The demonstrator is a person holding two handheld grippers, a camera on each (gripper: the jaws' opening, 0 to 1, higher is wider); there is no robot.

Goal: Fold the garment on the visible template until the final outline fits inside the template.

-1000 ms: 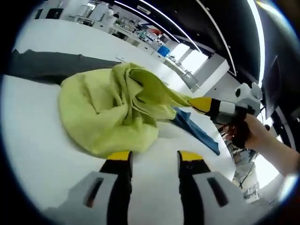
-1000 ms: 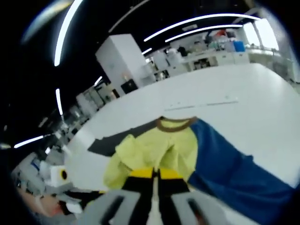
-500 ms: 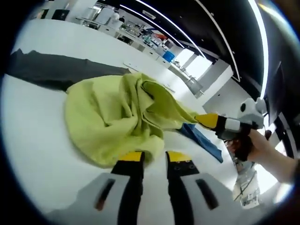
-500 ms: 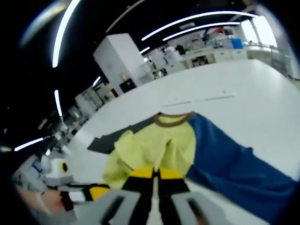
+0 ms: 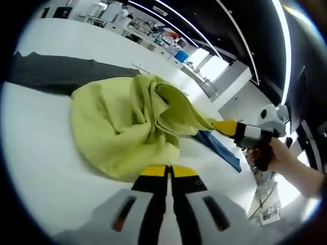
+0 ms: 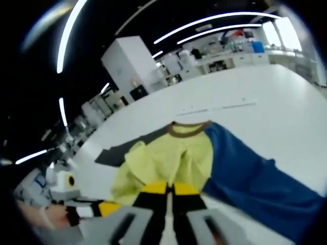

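White table (image 5: 36,153) in a lit laboratory, with a dark grey template (image 5: 56,71) lying at its far side. The left gripper (image 5: 168,172), its jaws parted a second ago, now stands pinched on the near edge of the yellow-green garment (image 5: 117,127). The right gripper (image 6: 169,190) is clamped on the garment's right end, beside the blue panel (image 6: 255,178).

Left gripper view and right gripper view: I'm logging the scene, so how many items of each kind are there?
Yellow-green and blue garment with brown collar: 1
Dark grey flat template: 1
White table: 1
Yellow-tipped grippers, left gripper and right gripper: 2
Total: 5
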